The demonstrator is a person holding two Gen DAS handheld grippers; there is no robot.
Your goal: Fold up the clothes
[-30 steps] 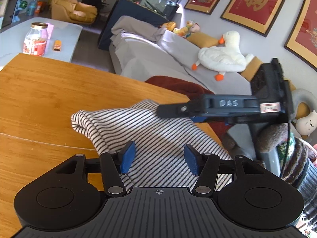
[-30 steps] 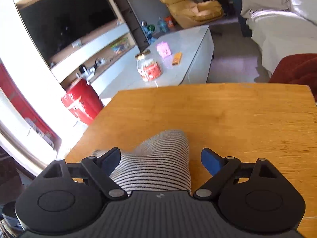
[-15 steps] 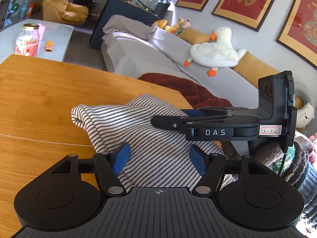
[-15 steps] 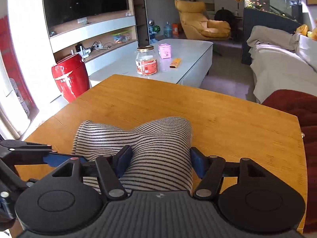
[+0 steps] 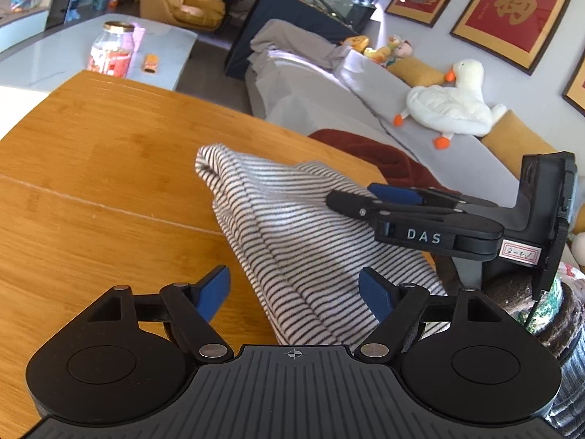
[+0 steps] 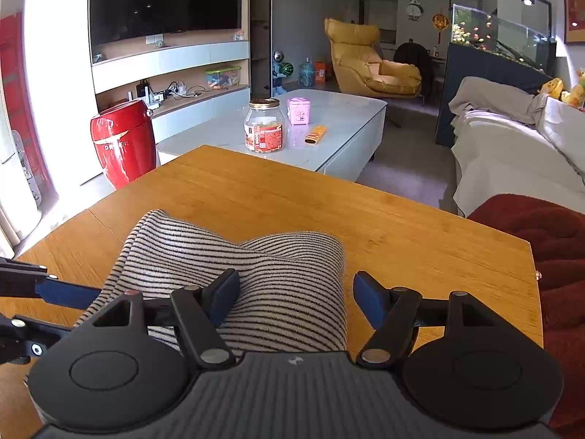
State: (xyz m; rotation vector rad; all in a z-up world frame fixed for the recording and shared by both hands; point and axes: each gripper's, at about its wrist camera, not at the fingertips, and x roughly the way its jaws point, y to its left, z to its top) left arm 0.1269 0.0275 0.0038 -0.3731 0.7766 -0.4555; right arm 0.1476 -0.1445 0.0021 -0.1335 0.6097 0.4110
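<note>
Wooden counter (image 6: 402, 226) under everything, bare on the far and left sides. On its near right part, a striped garment (image 5: 292, 226), bunched into a long folded roll; long axis from the near right edge toward the far left, rounded folded end pointing away to the counter's middle. Compared with a second ago: roll's far end nearer the middle of the left wrist view. Left tongs (image 5: 294, 292) released, jaws just been opening, cloth lying between the blue pads without being pinched. Right tongs (image 6: 296, 298) also released after closing and reopening a little, jaws straddling the garment's right edge; left pad against the cloth, right pad clear.
</note>
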